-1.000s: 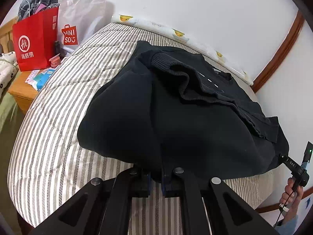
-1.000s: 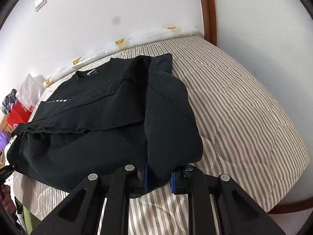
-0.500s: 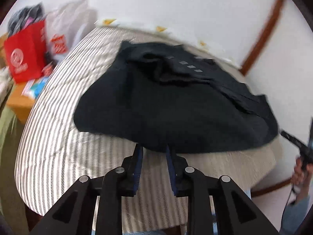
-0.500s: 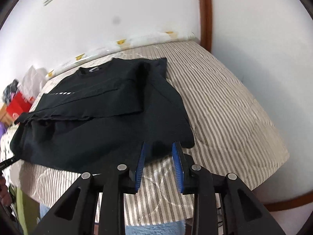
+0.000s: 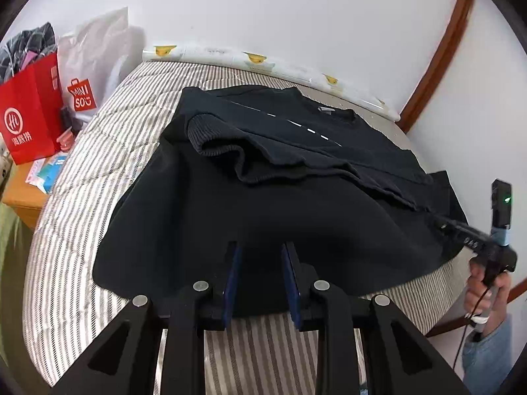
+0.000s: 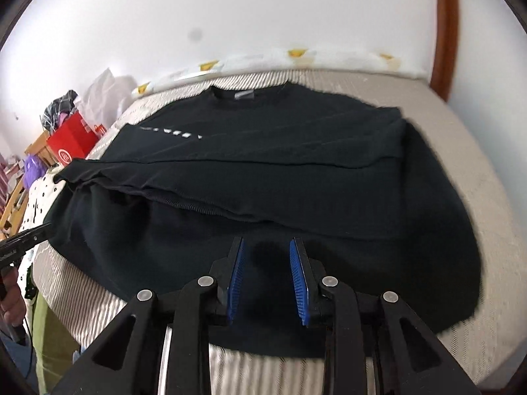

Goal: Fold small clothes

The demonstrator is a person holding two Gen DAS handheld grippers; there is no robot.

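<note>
A black sweatshirt (image 5: pixel 250 204) lies spread on the striped bed (image 5: pixel 85 164), sleeves folded across its body, neck toward the wall. It also shows in the right wrist view (image 6: pixel 296 177). My left gripper (image 5: pixel 259 247) is open and empty, its blue pads over the sweatshirt's near hem. My right gripper (image 6: pixel 267 243) is open and empty, hovering over the hem as well. The right gripper also shows in the left wrist view (image 5: pixel 461 228) at the sweatshirt's right edge.
A red paper bag (image 5: pixel 29 112) and a white shopping bag (image 5: pixel 89 65) stand on a wooden nightstand (image 5: pixel 23 194) left of the bed. A rolled duck-print cloth (image 5: pixel 263 62) lies along the wall. A wooden frame (image 6: pixel 444 26) rises at the right.
Both grippers let go of the sweatshirt's hem and opened. They pulled back, then came in over the hem again. The sweatshirt now lies flat on the bed.
</note>
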